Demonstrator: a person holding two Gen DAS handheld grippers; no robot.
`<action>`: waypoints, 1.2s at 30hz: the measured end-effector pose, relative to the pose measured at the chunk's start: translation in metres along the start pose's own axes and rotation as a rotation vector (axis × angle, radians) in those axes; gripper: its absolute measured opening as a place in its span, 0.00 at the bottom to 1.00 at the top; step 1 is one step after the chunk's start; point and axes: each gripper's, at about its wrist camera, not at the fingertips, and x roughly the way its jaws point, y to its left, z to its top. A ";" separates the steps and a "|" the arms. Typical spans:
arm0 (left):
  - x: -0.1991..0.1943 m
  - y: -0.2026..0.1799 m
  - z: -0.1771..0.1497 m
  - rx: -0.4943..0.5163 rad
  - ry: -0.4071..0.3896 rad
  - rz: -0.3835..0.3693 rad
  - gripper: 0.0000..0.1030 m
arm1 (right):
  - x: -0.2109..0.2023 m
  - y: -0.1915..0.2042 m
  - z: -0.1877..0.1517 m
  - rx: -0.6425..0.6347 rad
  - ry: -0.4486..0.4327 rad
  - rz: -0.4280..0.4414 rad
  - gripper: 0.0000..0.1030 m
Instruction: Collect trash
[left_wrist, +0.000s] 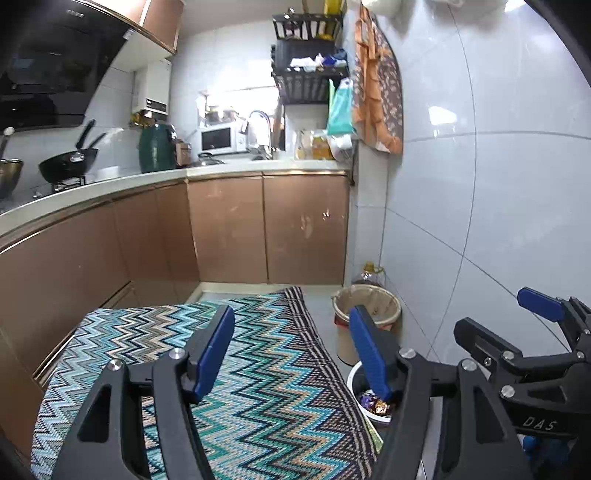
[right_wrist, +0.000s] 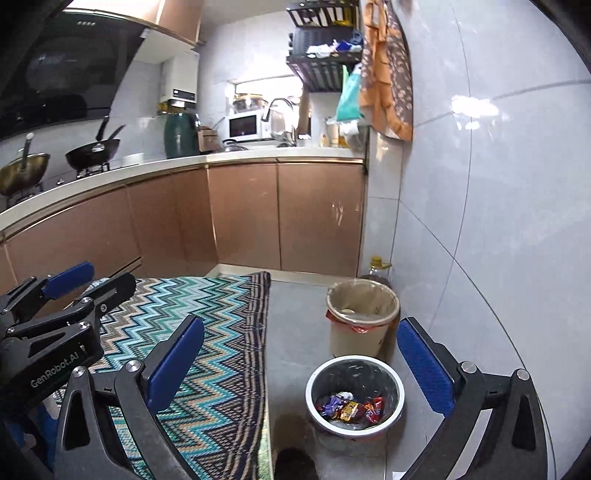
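Note:
A small metal-rimmed bin (right_wrist: 354, 398) stands on the floor beside a table. It holds several coloured snack wrappers (right_wrist: 351, 406). It also shows in the left wrist view (left_wrist: 364, 397), partly behind a finger. My right gripper (right_wrist: 301, 362) is open and empty, above and in front of the bin. My left gripper (left_wrist: 291, 350) is open and empty over the zigzag tablecloth (left_wrist: 266, 369). The right gripper also shows at the right of the left wrist view (left_wrist: 517, 321), and the left gripper at the left of the right wrist view (right_wrist: 92, 280).
A taller beige bin (right_wrist: 362, 317) lined with a bag stands behind the small one, by the tiled wall. An oil bottle (right_wrist: 378, 269) sits in the corner. Brown cabinets (right_wrist: 284, 218) and a counter with pans, a microwave and a tap run behind.

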 end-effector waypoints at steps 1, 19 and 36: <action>-0.005 0.002 -0.001 -0.001 -0.005 0.012 0.61 | -0.005 0.004 0.000 -0.006 -0.007 0.003 1.00; -0.074 0.017 -0.009 -0.027 -0.113 0.108 0.63 | -0.059 0.031 -0.004 -0.047 -0.101 0.012 1.00; -0.121 0.020 -0.009 -0.037 -0.214 0.181 0.63 | -0.109 0.028 -0.006 -0.052 -0.220 -0.032 1.00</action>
